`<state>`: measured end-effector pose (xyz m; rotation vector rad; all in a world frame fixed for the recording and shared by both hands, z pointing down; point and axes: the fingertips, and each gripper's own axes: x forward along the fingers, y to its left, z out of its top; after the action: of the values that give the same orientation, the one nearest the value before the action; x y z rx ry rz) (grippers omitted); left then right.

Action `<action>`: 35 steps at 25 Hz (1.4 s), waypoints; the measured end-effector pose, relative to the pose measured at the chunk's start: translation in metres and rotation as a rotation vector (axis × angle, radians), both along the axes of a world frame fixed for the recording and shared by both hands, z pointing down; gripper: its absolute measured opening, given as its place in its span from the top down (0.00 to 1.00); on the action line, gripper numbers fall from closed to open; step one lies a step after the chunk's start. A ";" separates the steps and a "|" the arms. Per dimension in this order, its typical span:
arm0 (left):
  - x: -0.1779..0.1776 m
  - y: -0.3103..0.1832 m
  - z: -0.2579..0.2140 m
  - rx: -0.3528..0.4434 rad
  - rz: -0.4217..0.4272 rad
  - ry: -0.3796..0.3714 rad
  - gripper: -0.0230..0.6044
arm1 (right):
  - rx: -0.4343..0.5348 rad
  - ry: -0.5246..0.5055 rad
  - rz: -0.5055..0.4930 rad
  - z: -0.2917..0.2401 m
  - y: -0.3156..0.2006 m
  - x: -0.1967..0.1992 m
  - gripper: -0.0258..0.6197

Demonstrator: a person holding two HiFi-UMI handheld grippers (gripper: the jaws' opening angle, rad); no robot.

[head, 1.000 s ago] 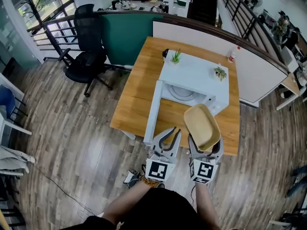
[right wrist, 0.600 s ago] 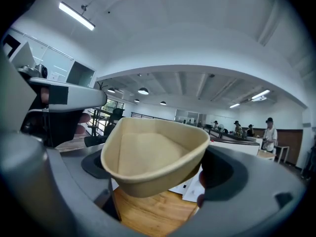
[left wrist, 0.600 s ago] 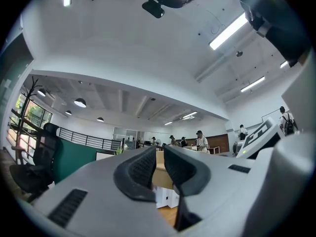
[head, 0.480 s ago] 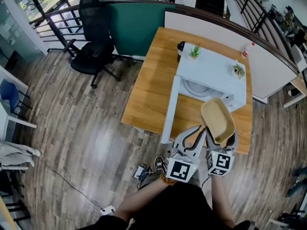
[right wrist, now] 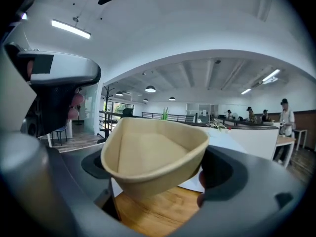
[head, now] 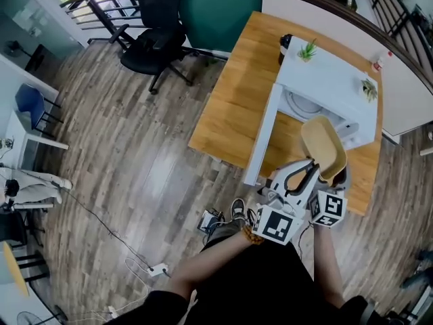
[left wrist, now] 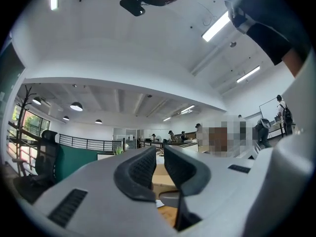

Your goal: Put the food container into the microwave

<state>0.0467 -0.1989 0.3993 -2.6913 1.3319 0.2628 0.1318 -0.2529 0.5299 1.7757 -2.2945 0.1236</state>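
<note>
A tan food container [head: 323, 147] is tilted in the air over the wooden table [head: 237, 107], just in front of the white microwave [head: 331, 80]. The microwave's door [head: 262, 137] hangs open to the left. My right gripper [head: 331, 179] is shut on the container's near rim. In the right gripper view the container [right wrist: 153, 154] fills the space between the right gripper's [right wrist: 158, 168] pads. My left gripper [head: 306, 168] is beside it on the left, shut and holding nothing. Its dark pads [left wrist: 140, 169] nearly touch in the left gripper view.
Two small potted plants [head: 308, 49] [head: 369, 88] stand on top of the microwave. A black office chair [head: 159, 42] stands on the wood floor to the left of the table. Cables and a power strip [head: 159, 271] lie on the floor near the person's feet.
Both grippers and the container have moved forward, closer to the microwave's front. The view has swung so the table sits further right and higher.
</note>
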 end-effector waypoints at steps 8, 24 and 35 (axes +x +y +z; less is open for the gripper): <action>-0.003 -0.002 0.015 -0.029 -0.020 -0.004 0.86 | -0.039 0.012 -0.035 0.029 0.000 -0.006 0.12; -0.026 0.002 0.039 -0.066 -0.053 -0.058 0.86 | -0.121 0.038 -0.040 0.080 0.000 -0.016 0.12; -0.020 0.002 0.046 -0.064 -0.008 -0.087 0.86 | -0.111 0.069 -0.030 0.094 -0.019 -0.020 0.12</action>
<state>0.0266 -0.1971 0.4451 -2.7145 1.3482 0.1033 0.1117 -0.2719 0.6244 1.6643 -2.2201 0.1776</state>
